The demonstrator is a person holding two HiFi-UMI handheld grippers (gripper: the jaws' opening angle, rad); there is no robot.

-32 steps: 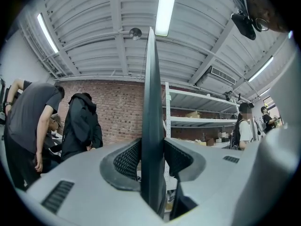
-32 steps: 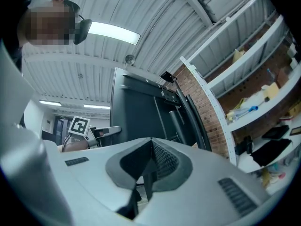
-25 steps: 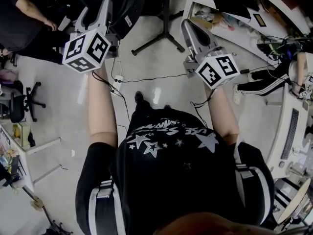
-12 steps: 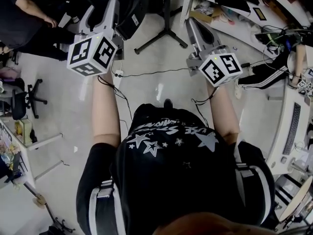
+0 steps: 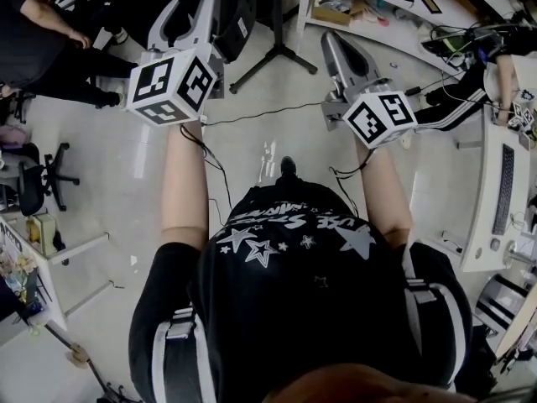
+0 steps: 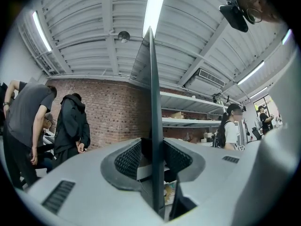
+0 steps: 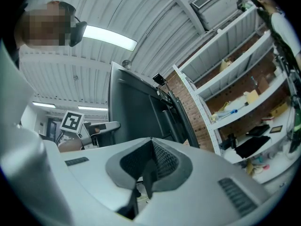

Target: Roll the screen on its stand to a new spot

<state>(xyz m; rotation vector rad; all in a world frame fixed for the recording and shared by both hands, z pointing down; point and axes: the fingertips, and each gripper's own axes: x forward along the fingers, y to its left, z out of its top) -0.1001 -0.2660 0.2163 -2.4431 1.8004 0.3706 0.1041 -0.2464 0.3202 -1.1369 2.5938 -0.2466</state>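
left gripper (image 6: 153, 147): jaws narrowed onto the thin side edge of the large black flat screen (image 6: 154, 93), both ribbed pads (image 6: 128, 158) against it. in this view the screen shows only as a dark vertical line; its faces cannot be seen.

right gripper (image 7: 149, 155): jaws closed on the opposite edge. the dark panel (image 7: 136, 112) rises above them, its lower part hidden behind the grey jaw housing. the left gripper's marker cube (image 7: 71, 121) shows past the panel.

head view: i hold the left gripper (image 5: 189, 13) and the right gripper (image 5: 337, 47) out ahead, one at each side of the screen (image 5: 231, 7). the top of the picture cuts off most of it. the black metal stand (image 5: 275, 50) rests on the pale glossy floor (image 5: 252, 141); its foot is partly cut off, and wheels cannot be made out.
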